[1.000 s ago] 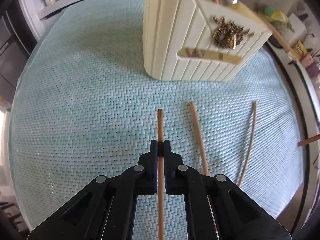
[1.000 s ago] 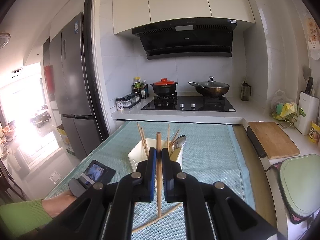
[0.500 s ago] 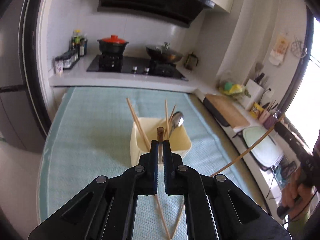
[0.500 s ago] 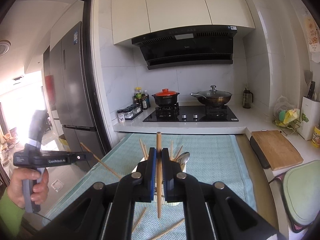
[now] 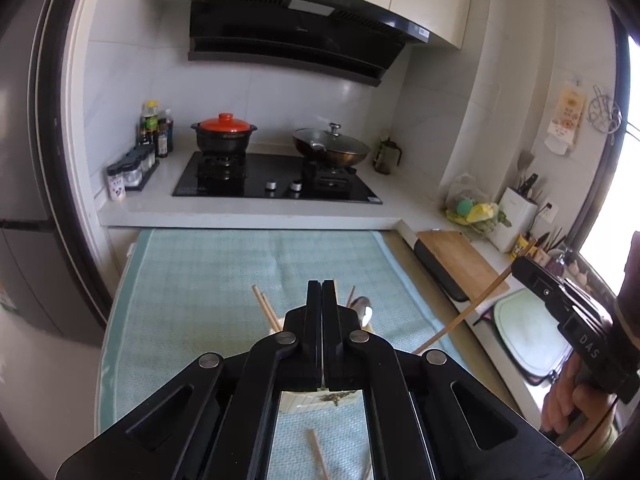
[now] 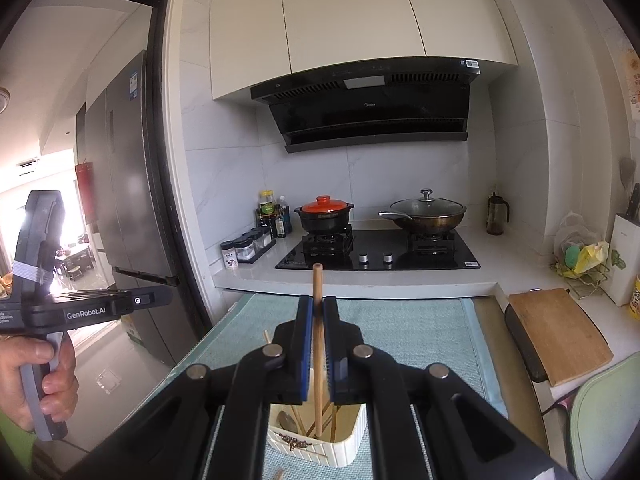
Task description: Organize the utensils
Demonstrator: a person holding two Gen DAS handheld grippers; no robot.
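Two views, and I start with the left wrist. My left tongs have their black jaws pressed flat together with nothing between them. Directly beneath and beyond their tips I can see the cream ribbed plastic utensil holder through the gap in the frame, with wooden chopstick ends poking up just left of the jaws and a metal spoon bowl just right of them. One loose wooden chopstick lies on the pale green woven table mat nearer to me than the holder. Off to the right, a hand grips the right tongs' black body, and a long wooden chopstick slants down from it toward my jaws.

From the right wrist, my right tongs are clamped narrow on that chopstick, which stands upright between the blue pads; its top rises above the tips and its lower end reaches into the holder right below the jaws. The left tongs' handle sits in a hand far left.
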